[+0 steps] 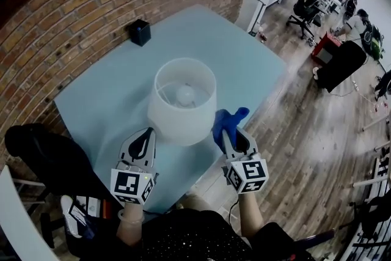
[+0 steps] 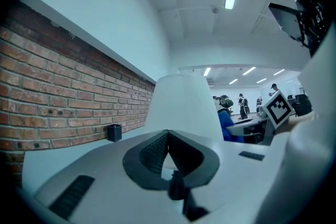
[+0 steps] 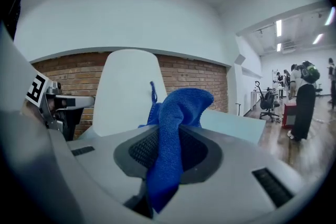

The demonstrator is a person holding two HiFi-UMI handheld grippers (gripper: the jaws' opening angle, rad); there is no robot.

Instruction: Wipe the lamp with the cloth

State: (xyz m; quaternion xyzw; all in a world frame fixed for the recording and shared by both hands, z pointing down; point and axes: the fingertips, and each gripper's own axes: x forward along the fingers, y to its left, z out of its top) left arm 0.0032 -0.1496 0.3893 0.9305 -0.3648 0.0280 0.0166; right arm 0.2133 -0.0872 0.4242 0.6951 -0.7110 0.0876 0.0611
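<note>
Here, a person stands at the near edge of a pale blue table point(image 1: 244, 58) with a hand-held gripper in each hand, facing a lamp point(image 1: 183, 101) with a white shade that stands about mid-table, somewhat toward that near edge. The right gripper point(image 1: 236, 141) is clamped on a blue cloth point(image 1: 227, 122), a bunched fold of it sticking up past the jaw tips and hanging just beside the right side of the shade. Whether the cloth actually touches the shade cannot be told from any view. The left gripper point(image 1: 148, 132) points at the near left side of the shade with its jaws closed tip to tip on nothing, and it seems close to the shade without gripping it.

As for the job, the cloth is in hand and has reached the lamp, so the picking-up part looks done. The wiping itself appears to be at or near its start. The shade shows no mark that would tell wiped parts from unwiped ones, and the far side, the bulb and the base, which is hidden beneath the shade, all seem left to do.

A small black box point(image 1: 140, 32) sits near the far left corner, close to the brick wall point(image 1: 91, 3).
</note>
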